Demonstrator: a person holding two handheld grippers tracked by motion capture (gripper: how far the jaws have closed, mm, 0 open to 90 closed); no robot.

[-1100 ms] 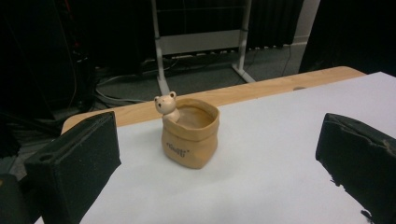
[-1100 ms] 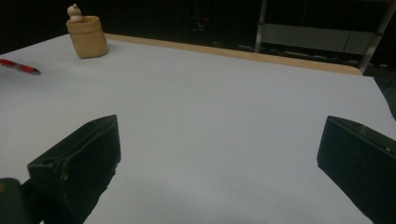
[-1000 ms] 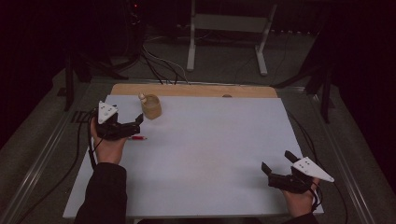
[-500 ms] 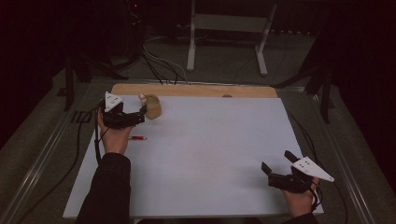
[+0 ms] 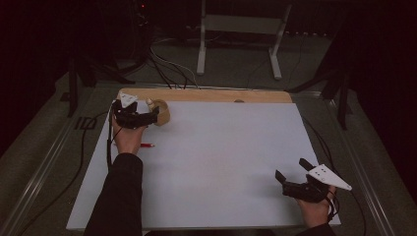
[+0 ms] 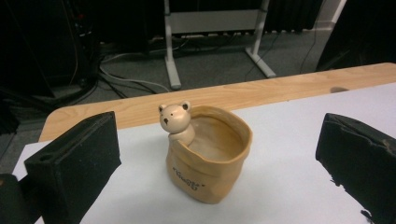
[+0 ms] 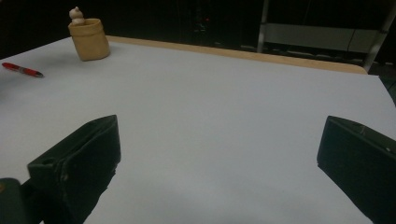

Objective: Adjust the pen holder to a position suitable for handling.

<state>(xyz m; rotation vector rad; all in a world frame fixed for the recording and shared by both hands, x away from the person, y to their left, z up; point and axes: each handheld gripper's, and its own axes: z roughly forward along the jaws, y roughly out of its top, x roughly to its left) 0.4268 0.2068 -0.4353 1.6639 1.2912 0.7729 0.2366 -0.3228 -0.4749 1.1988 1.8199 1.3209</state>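
Here, left gripper (image 5: 151,117) spread wide, jaws standing well apart on either side of the bear pot (image 6: 208,154) without touching it, framed squarely between them in the left gripper view. Nothing pinched yet. Reaching step, by the look of it, with closing on the pot to follow.

Placed at the far left corner of the white sheet (image 5: 221,162), just short of the wooden table edge (image 5: 216,95). Standing upright, mouth open to the ceiling, long axis vertical. Little bear (image 6: 176,122) perched on the rim, on the side toward the wooden edge, facing roughly toward the gripper; faint lettering low on the near wall.

Probably glazed ceramic shaped like a soft sack: stiff, smooth, likely a bit slippery, light enough when empty, and breakable if dropped or tipped. Best taken across the body below the wavy rim, jaws on opposite walls, clear of the bear, a likely weak spot.

Farther out, a red pen (image 5: 146,145) lying flat just beside the left hand (image 5: 129,139), well short of the pot.

Right gripper (image 5: 293,177) also spread, empty, hanging over the near right corner, well apart from everything.
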